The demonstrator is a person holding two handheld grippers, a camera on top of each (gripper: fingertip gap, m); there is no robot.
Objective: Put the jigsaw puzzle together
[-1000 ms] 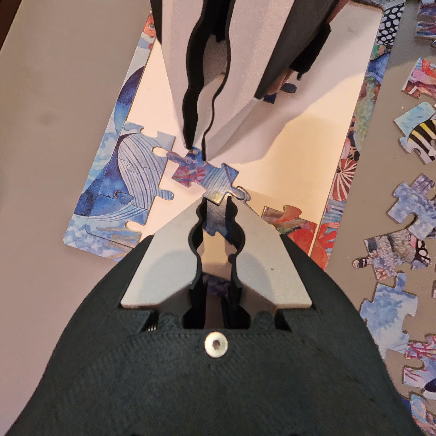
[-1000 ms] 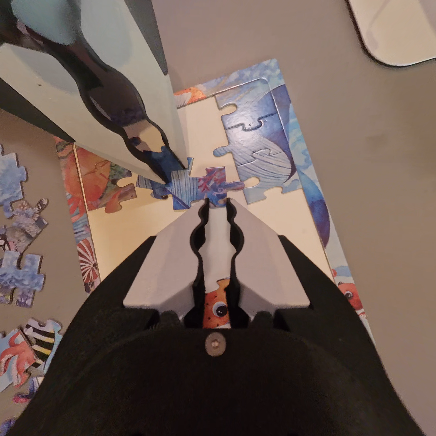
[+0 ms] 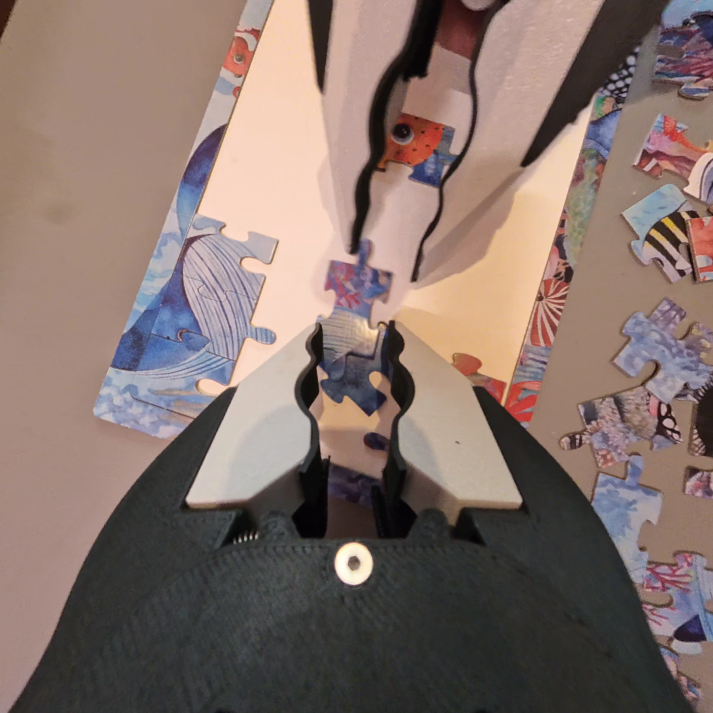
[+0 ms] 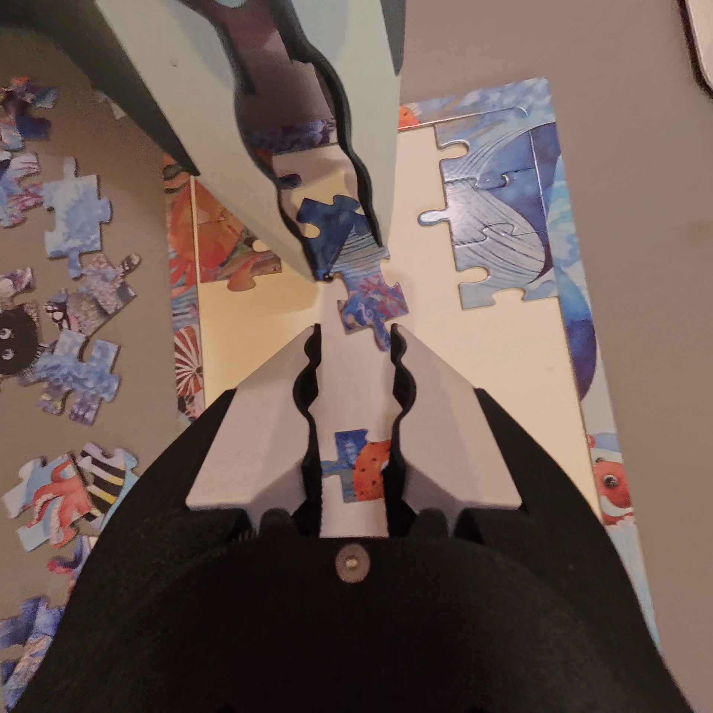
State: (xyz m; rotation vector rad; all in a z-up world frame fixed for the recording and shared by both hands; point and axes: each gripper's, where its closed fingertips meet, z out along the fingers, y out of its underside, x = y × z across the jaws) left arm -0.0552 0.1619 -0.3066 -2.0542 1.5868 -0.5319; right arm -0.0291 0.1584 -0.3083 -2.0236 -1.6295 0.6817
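Flat on the tabletop (image 3: 77, 193), a puzzle board (image 3: 285, 154) with a printed border and a bare cream middle. Near the middle of the board, a joined blue strip (image 3: 357, 308) of three pieces: coral end, striped centre, dark blue end. Left gripper (image 3: 353, 328) over the dark blue end, fingers released and set astride it, one tip touching the strip's edge in the right wrist view. Right gripper (image 4: 355, 328) facing it from the coral end, fingers likewise spread and holding nothing, the coral knob just beside one tip. Below the right gripper, an orange fish piece (image 4: 362, 467) lying on the bare board. Against one long edge of the board, the fitted whale pieces (image 4: 497, 231); at the opposite edge, fitted orange pieces (image 4: 231, 247). Past that edge, loose pieces (image 4: 73, 223) scattered over the tabletop.
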